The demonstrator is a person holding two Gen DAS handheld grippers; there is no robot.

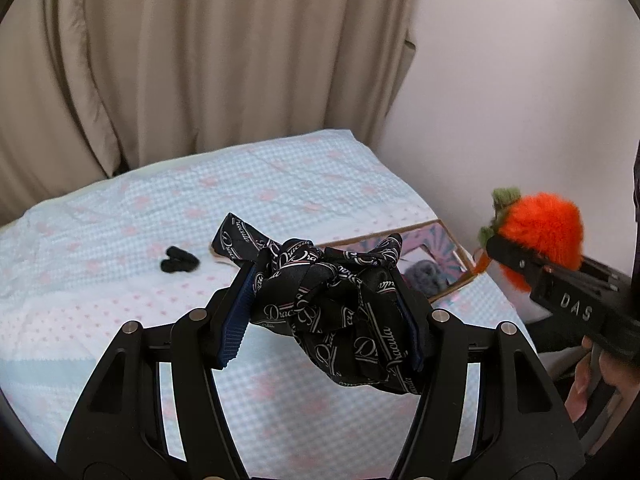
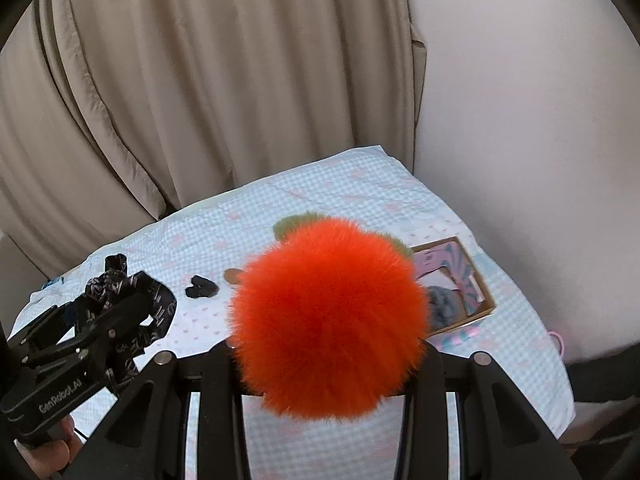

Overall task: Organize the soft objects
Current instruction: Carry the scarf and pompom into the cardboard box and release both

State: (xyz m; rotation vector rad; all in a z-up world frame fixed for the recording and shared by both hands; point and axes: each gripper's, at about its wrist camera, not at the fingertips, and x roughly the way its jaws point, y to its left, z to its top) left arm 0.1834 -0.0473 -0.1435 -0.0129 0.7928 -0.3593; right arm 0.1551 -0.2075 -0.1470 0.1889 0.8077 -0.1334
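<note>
My left gripper [image 1: 324, 280] is shut on a black printed scarf [image 1: 332, 312] and holds it above the bed; it also shows at the left of the right wrist view [image 2: 120, 304]. My right gripper [image 2: 328, 344] is shut on a fluffy orange pom-pom with green leaves [image 2: 328, 320], held above the bed; it also shows at the right of the left wrist view [image 1: 540, 232]. An open cardboard box [image 2: 482, 292] lies on the bed's right side with a grey fluffy thing [image 2: 444, 304] inside. A small black soft item [image 1: 178, 261] lies on the bed.
The bed has a light blue checked cover with pink marks [image 1: 120, 216]. Beige curtains [image 1: 160, 60] hang behind it, and a white wall [image 1: 520, 80] stands at the right. A small brown round thing [image 2: 232, 277] lies by the black item.
</note>
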